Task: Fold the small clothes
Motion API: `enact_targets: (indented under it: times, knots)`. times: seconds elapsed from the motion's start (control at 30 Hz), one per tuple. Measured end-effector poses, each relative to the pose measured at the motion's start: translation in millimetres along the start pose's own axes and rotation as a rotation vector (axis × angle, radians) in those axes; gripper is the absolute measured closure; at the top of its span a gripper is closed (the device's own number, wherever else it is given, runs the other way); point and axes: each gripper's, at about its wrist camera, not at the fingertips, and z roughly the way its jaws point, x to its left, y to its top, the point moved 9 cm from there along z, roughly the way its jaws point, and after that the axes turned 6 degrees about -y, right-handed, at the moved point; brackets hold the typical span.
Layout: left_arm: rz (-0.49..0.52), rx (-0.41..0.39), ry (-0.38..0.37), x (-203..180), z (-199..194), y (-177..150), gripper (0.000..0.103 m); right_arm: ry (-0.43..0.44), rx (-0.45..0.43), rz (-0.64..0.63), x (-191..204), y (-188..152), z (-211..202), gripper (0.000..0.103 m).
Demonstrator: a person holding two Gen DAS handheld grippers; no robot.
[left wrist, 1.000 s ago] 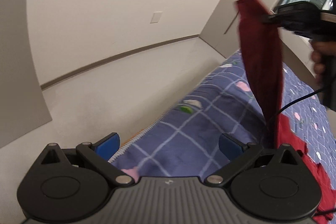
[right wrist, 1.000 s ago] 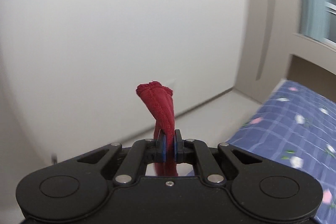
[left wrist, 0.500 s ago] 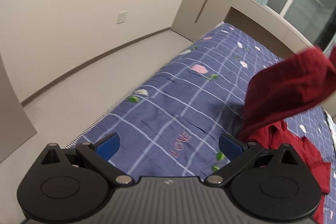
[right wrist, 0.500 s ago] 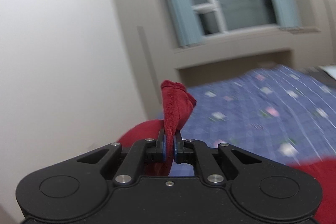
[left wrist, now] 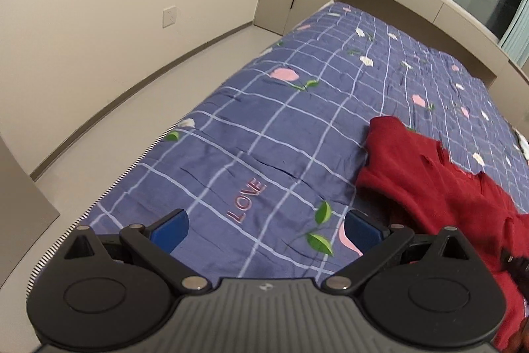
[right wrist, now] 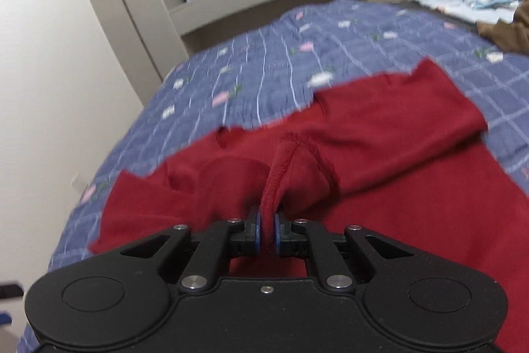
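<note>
Red garment [right wrist: 380, 154] spread rumpled on blue checked bedspread [right wrist: 264, 68], one hem bunched and pinched between closed pads of right gripper [right wrist: 267, 232]. Left gripper [left wrist: 264, 229] wide apart, holding nothing, hovering over bare quilt beside cloth's near corner [left wrist: 373, 181]. Likely trouble: thick bunched hem slipping free under a pull, or dragging whole garment into a crooked heap with no second corner pinned. Brown clothing [right wrist: 509, 32] farther off, well apart.
</note>
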Motion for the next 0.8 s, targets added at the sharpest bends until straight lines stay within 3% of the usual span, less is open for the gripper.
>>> enact_targets:
  times: [0.07, 0.13, 0.23, 0.33, 0.5, 0.77, 0.8]
  knots:
    - [0.007, 0.014, -0.003, -6, 6, 0, 0.001, 0.018, 0.036, -0.005, -3, -10, -1, 0.084]
    - [0.014, 0.021, -0.014, -13, 12, 2, 0.001, 0.033, 0.056, -0.002, -13, -17, -6, 0.063]
    - [0.025, 0.028, -0.031, -23, 23, 8, 0.001, 0.068, 0.084, 0.006, -25, -20, -15, 0.042]
    - [0.039, 0.028, -0.033, -30, 34, 16, 0.001, 0.092, 0.083, 0.013, -42, -20, -25, 0.037]
    - [0.083, 0.033, -0.086, -45, 64, 38, 0.001, 0.066, 0.058, 0.027, -75, 3, -22, 0.037]
    - [0.095, 0.048, -0.14, -62, 104, 59, 0.001, 0.093, 0.206, -0.065, -78, 14, 41, 0.064]
    - [0.1, 0.053, -0.14, -63, 107, 59, 0.001, 0.098, 0.208, -0.083, -74, 13, 43, 0.077]
